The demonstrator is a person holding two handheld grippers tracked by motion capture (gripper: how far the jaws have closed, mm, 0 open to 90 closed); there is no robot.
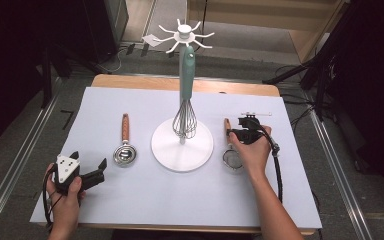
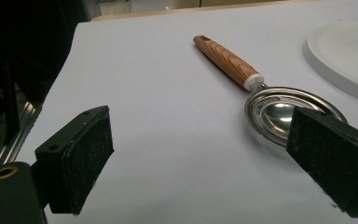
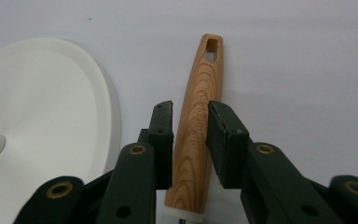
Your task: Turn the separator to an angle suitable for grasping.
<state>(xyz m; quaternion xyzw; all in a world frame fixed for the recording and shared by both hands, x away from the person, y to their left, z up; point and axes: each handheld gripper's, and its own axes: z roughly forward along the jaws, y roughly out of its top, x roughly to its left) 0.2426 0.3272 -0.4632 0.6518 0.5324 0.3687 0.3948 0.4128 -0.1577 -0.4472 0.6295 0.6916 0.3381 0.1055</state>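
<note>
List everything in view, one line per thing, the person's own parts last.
Rack: one, white, round base mid-sheet, hook arms on top.
Whisk: one, teal handle, steel wires, hanging on the rack.
Spoon: one, steel bowl, wooden handle, lying left of the rack.
Strainer: one, wooden handle, mesh head, lying right of the rack.
Sheet: one, pale lilac, covering the table.
Table: one, wood, edge showing beyond the sheet.
Left gripper: one, black, jaws wide open, near the spoon, holding nothing.
Right gripper: one, black, jaws either side of the strainer handle with slight gaps.
Hands: two, one on each gripper.
</note>
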